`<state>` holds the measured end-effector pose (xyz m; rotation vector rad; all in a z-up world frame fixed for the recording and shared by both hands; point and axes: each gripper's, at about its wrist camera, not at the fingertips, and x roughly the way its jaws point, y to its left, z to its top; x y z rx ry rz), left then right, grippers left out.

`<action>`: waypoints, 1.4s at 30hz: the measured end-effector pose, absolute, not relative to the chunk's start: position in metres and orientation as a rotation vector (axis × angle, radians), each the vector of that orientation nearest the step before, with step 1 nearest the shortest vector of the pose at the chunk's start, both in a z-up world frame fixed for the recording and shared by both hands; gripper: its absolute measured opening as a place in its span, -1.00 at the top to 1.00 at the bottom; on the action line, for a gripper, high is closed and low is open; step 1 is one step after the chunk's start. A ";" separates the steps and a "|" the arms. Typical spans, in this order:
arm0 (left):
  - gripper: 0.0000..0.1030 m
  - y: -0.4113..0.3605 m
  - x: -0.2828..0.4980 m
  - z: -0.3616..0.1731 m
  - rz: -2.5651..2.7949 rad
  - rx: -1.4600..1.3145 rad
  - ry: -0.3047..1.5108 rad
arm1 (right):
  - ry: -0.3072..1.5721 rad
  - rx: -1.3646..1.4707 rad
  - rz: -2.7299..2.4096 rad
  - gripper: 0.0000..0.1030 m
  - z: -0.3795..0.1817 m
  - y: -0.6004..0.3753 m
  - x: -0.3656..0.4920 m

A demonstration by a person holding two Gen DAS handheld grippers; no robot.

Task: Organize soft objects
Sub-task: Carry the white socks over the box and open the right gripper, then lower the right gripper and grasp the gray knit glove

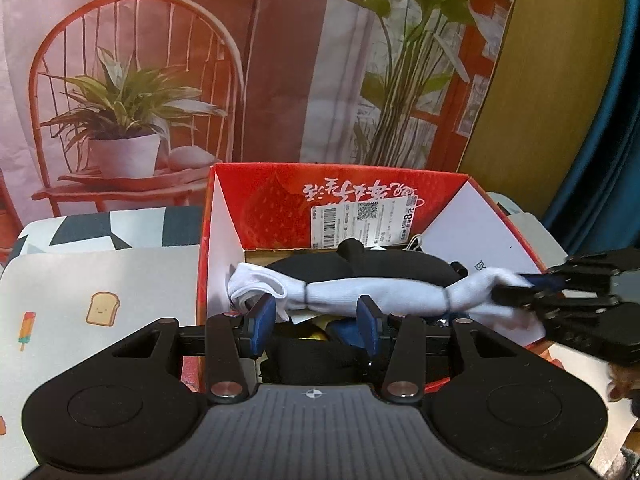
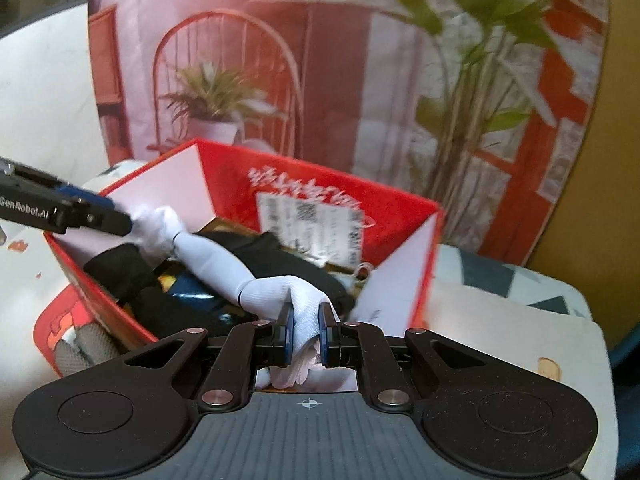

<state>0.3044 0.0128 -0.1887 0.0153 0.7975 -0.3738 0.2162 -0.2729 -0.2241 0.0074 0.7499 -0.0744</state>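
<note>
A white sock bundle (image 1: 372,290) tied with dark bands stretches across the open red box (image 1: 340,192), above dark clothes (image 1: 360,268). My left gripper (image 1: 316,320) is open, its blue pads just in front of and below the sock, touching nothing that I can see. My right gripper (image 2: 306,330) is shut on one end of the white sock (image 2: 256,284); it also shows in the left wrist view (image 1: 516,290) pinching the sock's right end. In the right wrist view the other gripper (image 2: 116,218) is at the sock's far end.
The red box (image 2: 400,204) holds black and blue garments and a white card (image 1: 476,236). It stands on a table with a pale printed mat (image 1: 100,280). A printed backdrop with chair and plants hangs behind. A red patterned item (image 2: 64,332) lies beside the box.
</note>
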 end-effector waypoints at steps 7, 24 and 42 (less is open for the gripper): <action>0.08 0.014 0.296 -0.183 -0.355 0.024 0.764 | 0.763 0.001 -0.119 0.68 -0.231 -0.271 0.222; -0.93 0.014 0.249 -0.166 -0.340 0.049 0.636 | 0.578 0.136 -0.111 -0.98 -0.200 -0.267 0.172; -1.00 0.021 0.204 -0.179 -0.325 0.027 0.625 | 0.500 0.232 -0.137 -0.99 -0.205 -0.254 0.120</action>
